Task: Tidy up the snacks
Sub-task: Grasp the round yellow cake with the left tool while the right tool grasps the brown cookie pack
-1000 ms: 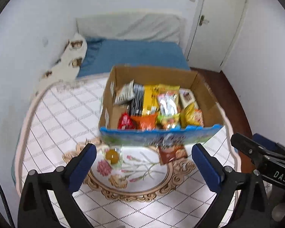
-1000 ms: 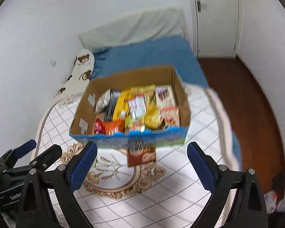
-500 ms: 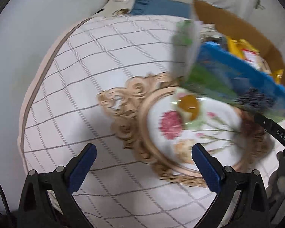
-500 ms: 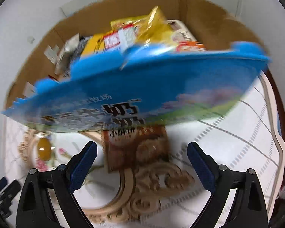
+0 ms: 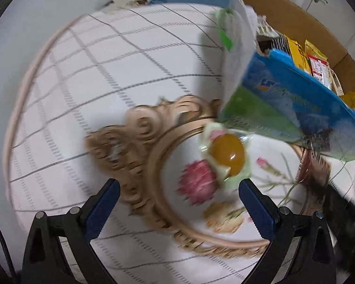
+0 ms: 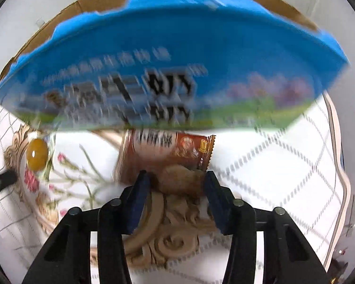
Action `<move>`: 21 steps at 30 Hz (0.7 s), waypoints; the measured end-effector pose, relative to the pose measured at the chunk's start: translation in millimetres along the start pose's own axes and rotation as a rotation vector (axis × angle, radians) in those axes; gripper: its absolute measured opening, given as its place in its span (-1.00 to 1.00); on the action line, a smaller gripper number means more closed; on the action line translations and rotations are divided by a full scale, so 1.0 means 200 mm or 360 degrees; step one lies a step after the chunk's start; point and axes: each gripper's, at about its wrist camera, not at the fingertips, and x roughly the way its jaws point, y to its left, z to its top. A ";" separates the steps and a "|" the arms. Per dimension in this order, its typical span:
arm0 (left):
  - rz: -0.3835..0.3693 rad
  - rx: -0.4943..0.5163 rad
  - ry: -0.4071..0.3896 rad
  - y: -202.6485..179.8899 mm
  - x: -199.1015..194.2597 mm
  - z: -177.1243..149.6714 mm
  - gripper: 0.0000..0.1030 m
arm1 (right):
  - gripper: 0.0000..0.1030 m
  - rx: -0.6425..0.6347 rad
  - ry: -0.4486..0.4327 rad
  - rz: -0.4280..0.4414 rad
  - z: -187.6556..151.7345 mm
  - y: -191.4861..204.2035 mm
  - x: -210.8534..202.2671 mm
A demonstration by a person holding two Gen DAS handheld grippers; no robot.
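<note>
While half-closed, right gripper (image 6: 175, 184) astride brown packet (image 6: 163, 158).

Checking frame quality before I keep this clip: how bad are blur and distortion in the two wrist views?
Left wrist view: motion blur smears the tablecloth's floral medallion and the brown packet at the right edge; the jelly cup stays fairly legible. Right wrist view: the blue box front is streaked, its print unreadable; the brown snack packet is soft. Both show strong fisheye bending.

Both grippers have dropped low: the right gripper (image 6: 175, 185) has narrowed around the brown packet (image 6: 164, 157); the left gripper (image 5: 177, 201) nears the jelly cup (image 5: 227, 155).
</note>
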 end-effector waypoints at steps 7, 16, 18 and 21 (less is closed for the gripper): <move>-0.0144 0.0060 0.0111 -0.17 0.16 0.09 0.99 | -0.18 0.0150 0.0089 0.0241 -0.09 -0.13 0.00; -0.0096 0.0167 0.0008 -0.26 0.15 0.07 0.14 | 0.50 0.0044 -0.0034 0.0349 0.20 -0.16 0.06; -0.0103 0.0173 0.0012 -0.25 0.13 0.04 0.13 | 0.44 -0.0020 -0.0013 0.0407 0.22 -0.14 0.09; -0.0120 0.0181 0.0021 -0.26 0.10 -0.07 0.13 | 0.38 -0.0186 0.0125 0.0559 0.14 -0.04 0.08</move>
